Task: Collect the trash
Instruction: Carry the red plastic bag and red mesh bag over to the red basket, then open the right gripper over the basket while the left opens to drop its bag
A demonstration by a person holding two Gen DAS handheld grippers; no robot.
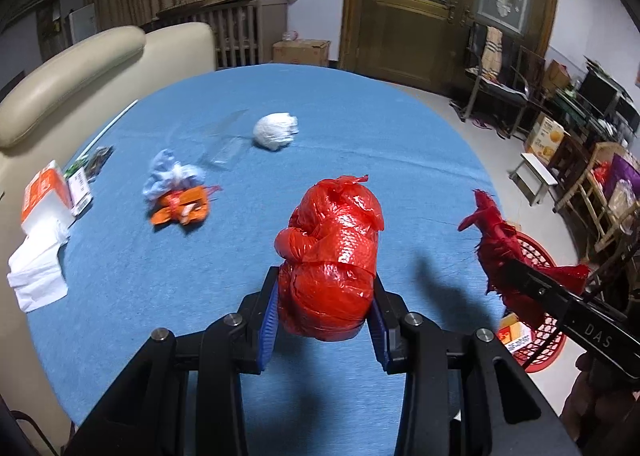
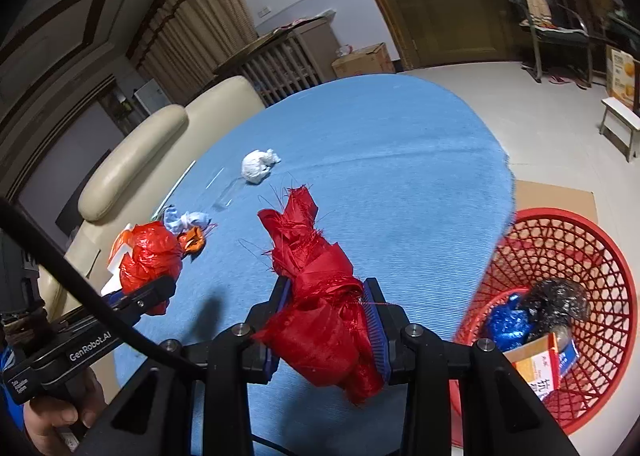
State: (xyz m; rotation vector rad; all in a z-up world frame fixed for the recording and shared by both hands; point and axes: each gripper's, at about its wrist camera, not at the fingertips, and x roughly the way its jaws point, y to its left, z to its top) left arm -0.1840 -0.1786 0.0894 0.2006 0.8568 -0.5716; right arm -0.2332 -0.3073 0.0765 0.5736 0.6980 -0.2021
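Left wrist view: left gripper (image 1: pixel 324 320) angled down over the blue bench (image 1: pixel 360 136), jaws clamped on a shiny red plastic bag (image 1: pixel 332 256), lifted off the cloth.

Right wrist view: right gripper (image 2: pixel 326 330), tilted downward, jaws squeezing a frayed red mesh bundle (image 2: pixel 316 280). Beside the bench, the red basket (image 2: pixel 600 256) holds blue and black bags and a carton.
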